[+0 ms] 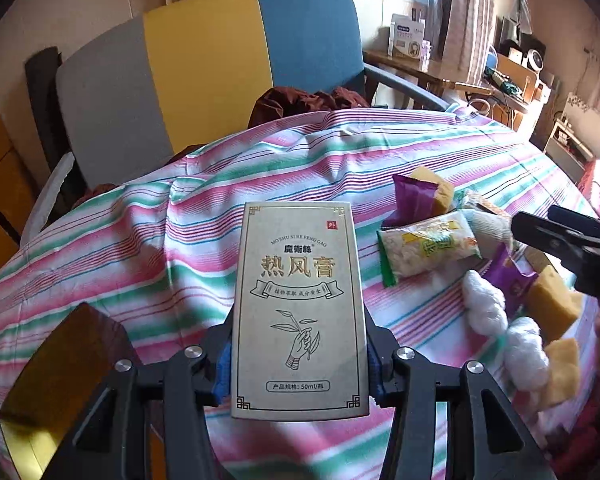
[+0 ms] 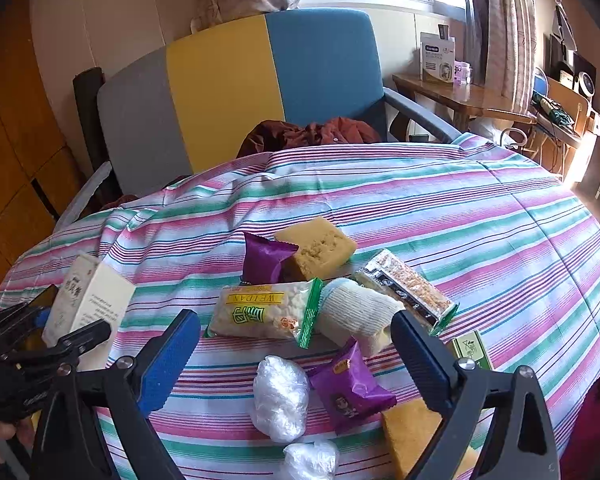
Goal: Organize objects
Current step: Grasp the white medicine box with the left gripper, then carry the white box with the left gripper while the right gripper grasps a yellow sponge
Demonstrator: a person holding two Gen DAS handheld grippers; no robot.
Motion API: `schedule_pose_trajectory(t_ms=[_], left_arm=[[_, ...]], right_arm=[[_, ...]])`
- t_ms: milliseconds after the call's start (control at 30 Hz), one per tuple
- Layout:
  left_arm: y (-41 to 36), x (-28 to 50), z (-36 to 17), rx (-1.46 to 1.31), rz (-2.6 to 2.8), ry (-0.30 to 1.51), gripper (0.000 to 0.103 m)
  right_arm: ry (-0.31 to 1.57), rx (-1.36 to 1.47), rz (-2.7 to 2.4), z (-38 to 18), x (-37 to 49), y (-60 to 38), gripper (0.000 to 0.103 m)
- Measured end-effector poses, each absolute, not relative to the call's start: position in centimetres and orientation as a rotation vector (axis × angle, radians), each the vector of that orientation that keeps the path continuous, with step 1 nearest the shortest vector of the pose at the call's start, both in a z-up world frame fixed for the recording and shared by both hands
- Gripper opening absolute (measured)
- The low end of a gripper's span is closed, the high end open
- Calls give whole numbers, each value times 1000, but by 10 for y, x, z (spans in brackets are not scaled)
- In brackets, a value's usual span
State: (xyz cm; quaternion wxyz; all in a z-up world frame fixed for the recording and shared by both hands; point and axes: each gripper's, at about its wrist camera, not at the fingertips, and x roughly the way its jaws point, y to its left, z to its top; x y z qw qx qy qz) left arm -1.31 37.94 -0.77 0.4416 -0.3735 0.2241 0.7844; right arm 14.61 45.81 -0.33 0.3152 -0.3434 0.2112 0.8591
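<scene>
A bench is covered by a striped cloth (image 2: pixel 440 208) of pink, green and white, with its rounded far edge seen just before a grey, yellow and blue chair (image 2: pixel 228 92). A broad band of bare cloth is left open between that far edge and the clutter, and more open cloth is seen on the left side in the left wrist view.

A beige carton (image 1: pixel 300 304) printed with gold Chinese characters is clamped upright between the blue pads of the left tool (image 1: pixel 300 376), above the near left part of the bench. The right tool (image 2: pixel 296 360) is held wide, with nothing between its pads, above the clutter at the near right.

Beneath it, a rice-snack packet (image 2: pixel 264 312) with green ends is found lying touching a white knitted glove (image 2: pixel 356 312). A yellow sponge block (image 2: pixel 316 248) and a purple wrapper (image 2: pixel 266 258) are set together just behind. A clear snack bar (image 2: pixel 408 284) is laid beside the glove. Nearer the camera, a second purple wrapper (image 2: pixel 350 392), a crumpled plastic ball (image 2: pixel 280 396) and another sponge (image 2: pixel 412 436) are crowded close to the near edge.
</scene>
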Motion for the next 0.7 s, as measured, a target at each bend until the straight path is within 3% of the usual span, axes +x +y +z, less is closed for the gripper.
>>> schedule_pose_trajectory(t_ms=[333,700], left_arm=[[290,32,12,-871,2032,411,51],[201,27,12,-898,2137,322,51]], right_arm=[[477,-999,2250,-15,136,448,94],[439,-1170,2263,-9,140,421,89]])
